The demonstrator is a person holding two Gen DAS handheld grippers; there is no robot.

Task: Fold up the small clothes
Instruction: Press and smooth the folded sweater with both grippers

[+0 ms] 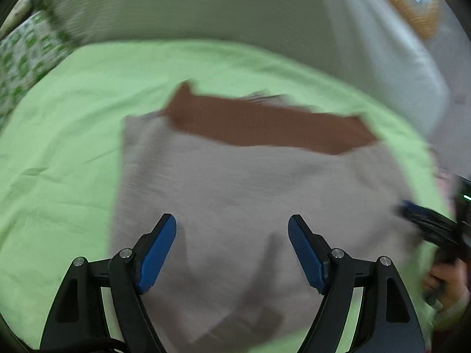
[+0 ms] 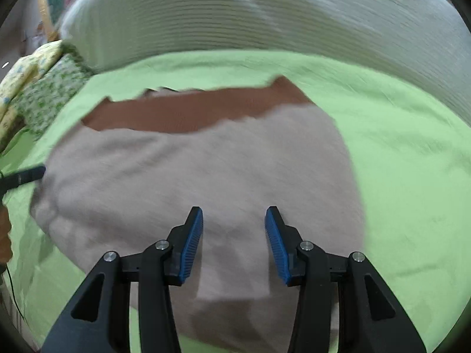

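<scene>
Both views blurry. Beige garment (image 1: 250,182) lies flat mid-frame on green bed sheet (image 1: 59,147), a brown garment (image 1: 265,123) peeking from under its far edge. Left gripper (image 1: 232,220) wide open, empty, above the beige cloth's near part. Right gripper (image 2: 234,214) partly open, empty, also over it. Patterned pillow (image 2: 50,94) upper left.

The beige garment (image 1: 250,191) under the open jaws is soft matt cloth with a fine weave. Beyond it, the brown garment (image 1: 265,123) looks ribbed and knitted. The green bedsheet (image 2: 412,161) is smooth matt cloth. The left gripper (image 1: 232,235) has matt black plastic arms, blue ridged pads (image 1: 157,253) and shiny metal screws (image 1: 125,253).
</scene>
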